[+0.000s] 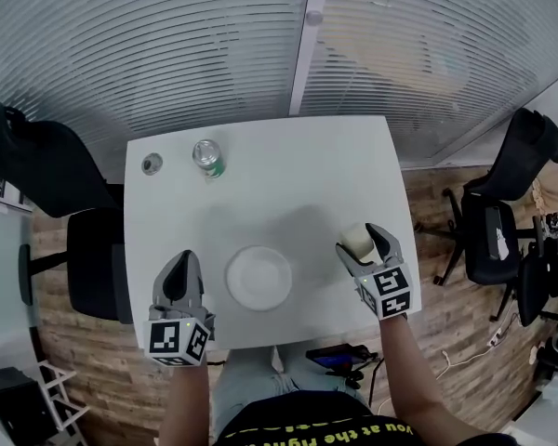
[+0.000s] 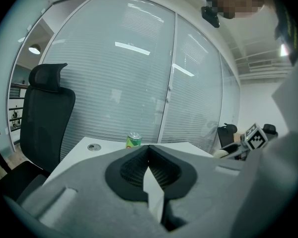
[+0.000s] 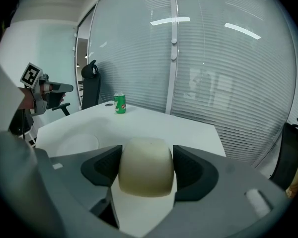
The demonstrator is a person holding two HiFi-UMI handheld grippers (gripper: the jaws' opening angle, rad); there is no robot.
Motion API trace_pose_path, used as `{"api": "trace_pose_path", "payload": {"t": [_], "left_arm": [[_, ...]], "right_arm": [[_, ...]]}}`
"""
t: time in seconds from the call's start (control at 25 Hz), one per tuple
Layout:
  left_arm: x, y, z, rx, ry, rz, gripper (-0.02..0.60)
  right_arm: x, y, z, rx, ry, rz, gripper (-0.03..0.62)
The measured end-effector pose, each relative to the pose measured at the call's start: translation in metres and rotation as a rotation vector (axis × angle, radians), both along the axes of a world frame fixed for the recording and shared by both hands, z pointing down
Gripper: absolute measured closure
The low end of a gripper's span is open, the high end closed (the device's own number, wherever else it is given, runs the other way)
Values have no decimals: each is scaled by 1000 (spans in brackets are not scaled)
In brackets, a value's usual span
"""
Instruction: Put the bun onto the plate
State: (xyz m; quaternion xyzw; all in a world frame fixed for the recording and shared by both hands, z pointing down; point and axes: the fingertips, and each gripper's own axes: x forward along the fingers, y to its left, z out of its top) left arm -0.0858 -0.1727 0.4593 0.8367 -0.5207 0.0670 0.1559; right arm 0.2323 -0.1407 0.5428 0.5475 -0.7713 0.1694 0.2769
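Observation:
A pale cream bun (image 3: 146, 166) sits squeezed between the jaws of my right gripper (image 3: 147, 168); in the head view the bun (image 1: 357, 240) is near the table's right edge, held by the right gripper (image 1: 361, 244). The round white plate (image 1: 259, 277) lies at the table's front middle, left of the bun, and shows faintly as the plate (image 3: 78, 144) in the right gripper view. My left gripper (image 1: 179, 282) hovers at the front left, left of the plate, its jaws closed together with nothing between them (image 2: 149, 168).
A green drink can (image 1: 207, 157) stands at the back left of the white table (image 1: 288, 184), beside a round cable grommet (image 1: 152, 163). Black office chairs stand at the left (image 1: 46, 170) and right (image 1: 507, 212). Glass walls with blinds lie behind the table.

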Motion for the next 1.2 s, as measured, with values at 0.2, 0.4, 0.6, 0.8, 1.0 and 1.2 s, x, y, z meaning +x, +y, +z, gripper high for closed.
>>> {"api": "trace_pose_path", "payload": {"t": [0.2,0.4,0.6,0.8,1.0,1.2], "left_arm": [[0,4,-8,13,-1,3,581],[2,9,-15,27,-1,12,581],[2,12,-23,40,2,16,581],[4,18,-30,53,4,26,581],[4,22,-36,65,18,26,581],[-2,26,-41,78,22,15,581]], "right_arm": [[1,4,-15,16,-2,-2,266],[-1,8,-32,38,-4,-7,266],[-5,10,-47,55,-6,-15,266],[-9,11,-59,78,-6,-18,266],[-13,10,-69,99,-4,-20,266],[-21,11,-79,116,-6,-31,266]]}}
